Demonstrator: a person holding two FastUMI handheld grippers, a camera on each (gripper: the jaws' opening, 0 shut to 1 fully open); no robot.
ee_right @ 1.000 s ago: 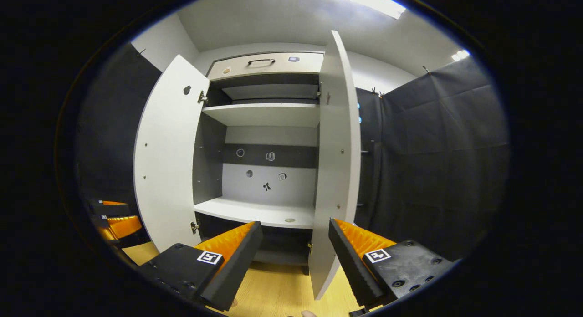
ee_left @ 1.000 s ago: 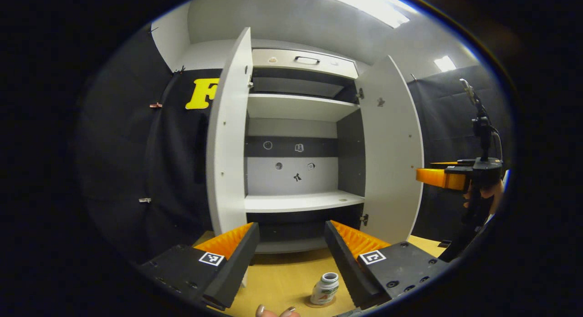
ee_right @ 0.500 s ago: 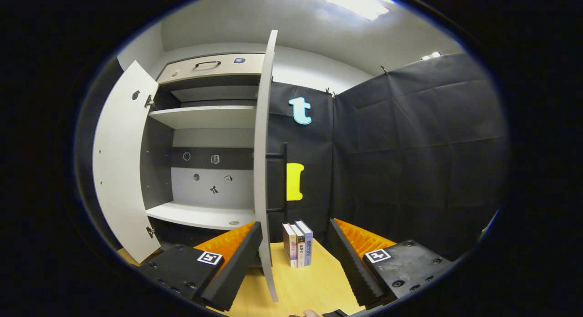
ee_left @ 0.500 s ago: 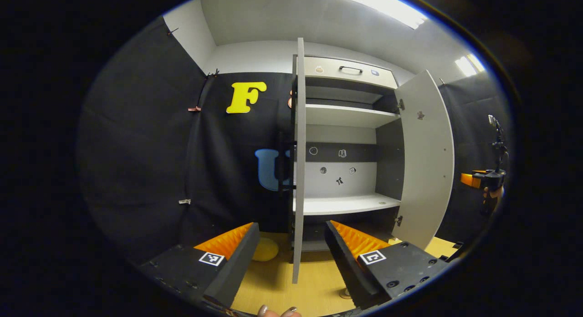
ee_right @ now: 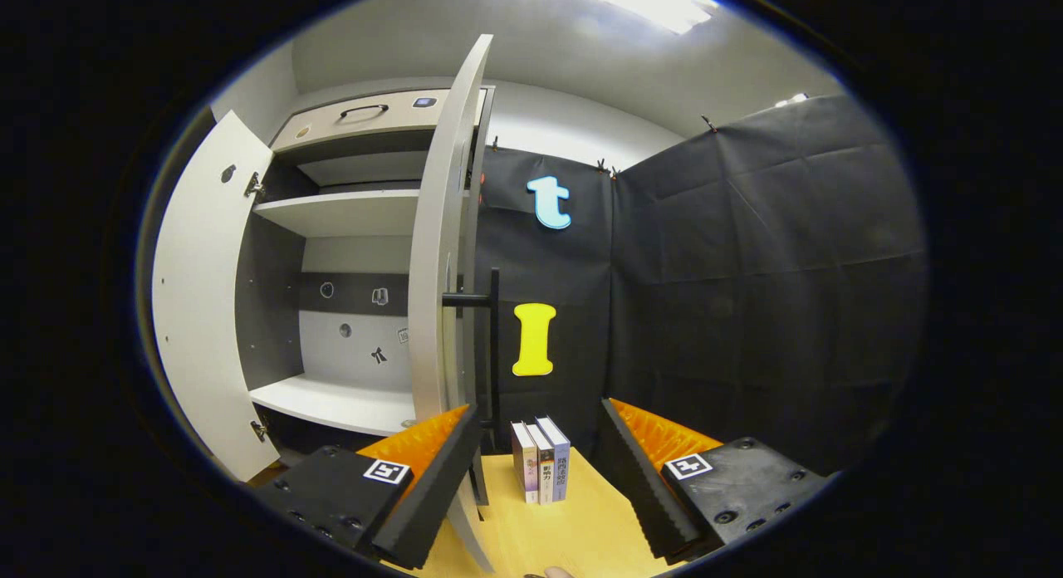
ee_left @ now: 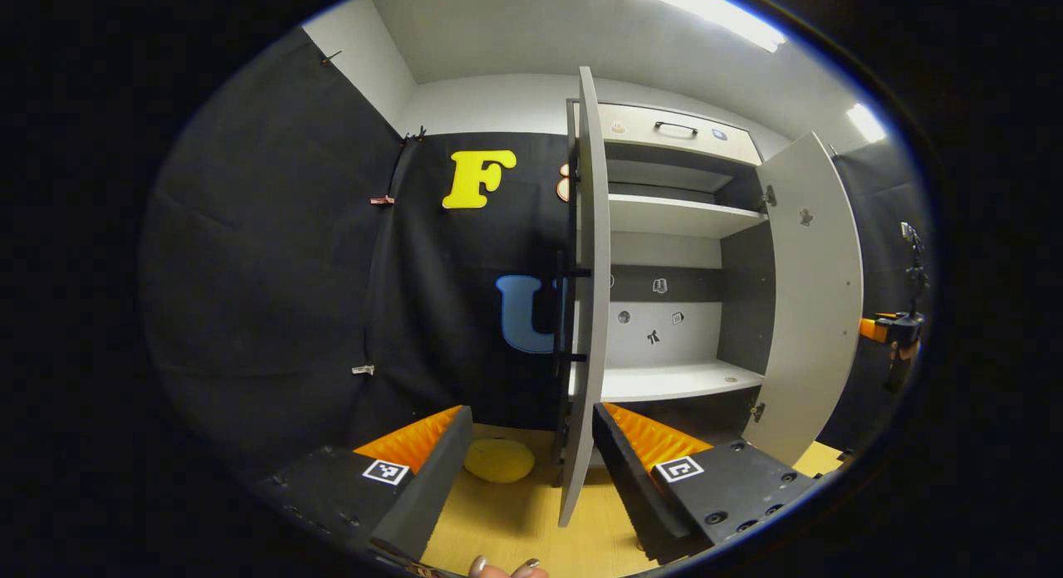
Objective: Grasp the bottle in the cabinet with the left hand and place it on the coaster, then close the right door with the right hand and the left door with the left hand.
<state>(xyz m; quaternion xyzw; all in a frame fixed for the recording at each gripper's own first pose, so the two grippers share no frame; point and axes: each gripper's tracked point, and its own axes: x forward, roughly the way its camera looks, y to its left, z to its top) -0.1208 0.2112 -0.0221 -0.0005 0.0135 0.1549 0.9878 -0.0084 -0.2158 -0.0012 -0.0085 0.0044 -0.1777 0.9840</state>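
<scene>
The white cabinet (ee_left: 664, 383) stands open. In the left gripper view its left door (ee_left: 585, 312) is edge-on straight ahead, with a black bar handle (ee_left: 569, 312) on its outer face. My left gripper (ee_left: 531, 457) is open, and the door's lower edge sits between its fingers, farther back. The right door (ee_left: 818, 296) swings wide, and my right gripper (ee_left: 893, 329) shows beyond it, held by a hand. In the right gripper view the right door (ee_right: 436, 271) is edge-on just left of centre, with its handle (ee_right: 494, 345) on the outside. My right gripper (ee_right: 540, 457) is open beside that door.
A yellow round pad (ee_left: 498, 460) lies on the wooden table (ee_left: 515, 520) left of the left door. Three books (ee_right: 541, 462) stand upright on the table (ee_right: 573, 536) right of the right door. Black cloth walls close both sides.
Both views swung outward: the left one leftward until the left door is edge-on, and the bottle on its coaster left the picture. The right one turned right, past the right door's edge.
</scene>
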